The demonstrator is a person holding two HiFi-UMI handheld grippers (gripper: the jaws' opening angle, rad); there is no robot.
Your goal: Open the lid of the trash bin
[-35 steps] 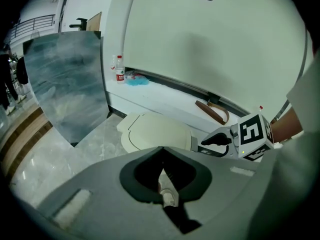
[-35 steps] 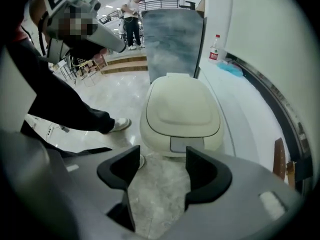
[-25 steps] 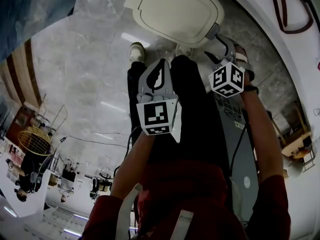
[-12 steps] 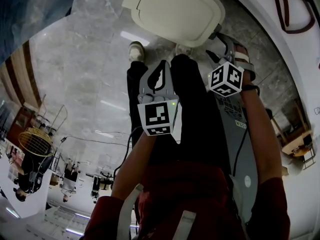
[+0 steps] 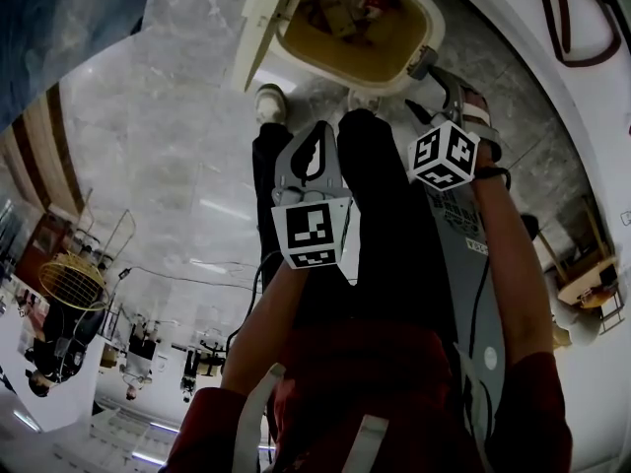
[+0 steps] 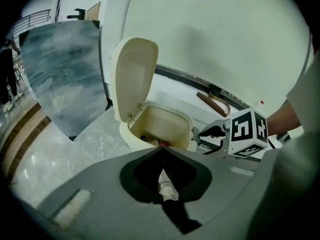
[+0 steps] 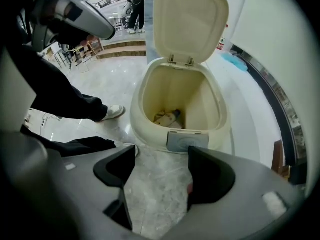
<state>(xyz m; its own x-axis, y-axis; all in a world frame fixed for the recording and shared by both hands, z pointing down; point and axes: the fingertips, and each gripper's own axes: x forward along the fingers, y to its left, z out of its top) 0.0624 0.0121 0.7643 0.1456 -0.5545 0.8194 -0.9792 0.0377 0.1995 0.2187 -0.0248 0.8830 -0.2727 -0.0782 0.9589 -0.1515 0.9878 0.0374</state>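
Left gripper (image 6: 161,152) closed; bin lid (image 6: 136,74) upright, perhaps litter (image 7: 166,118) inside

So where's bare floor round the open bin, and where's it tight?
Bare floor lies just before the bin front, and wider between the shoe and the steps. Tight: the person's leg beside the bin; rubbish inside it.

A cream oval plastic trash bin (image 7: 150,140) was seen at twelve o'clock in the right gripper view, smooth with a soft sheen, as was its raised cream plastic lid (image 7: 190,21). A duller grey plastic panel (image 7: 186,140) was set in its front. The pale veined stone floor (image 7: 152,184) at six o'clock was polished glossy. Black matt cloth trousers (image 7: 55,96) were seen at nine o'clock.
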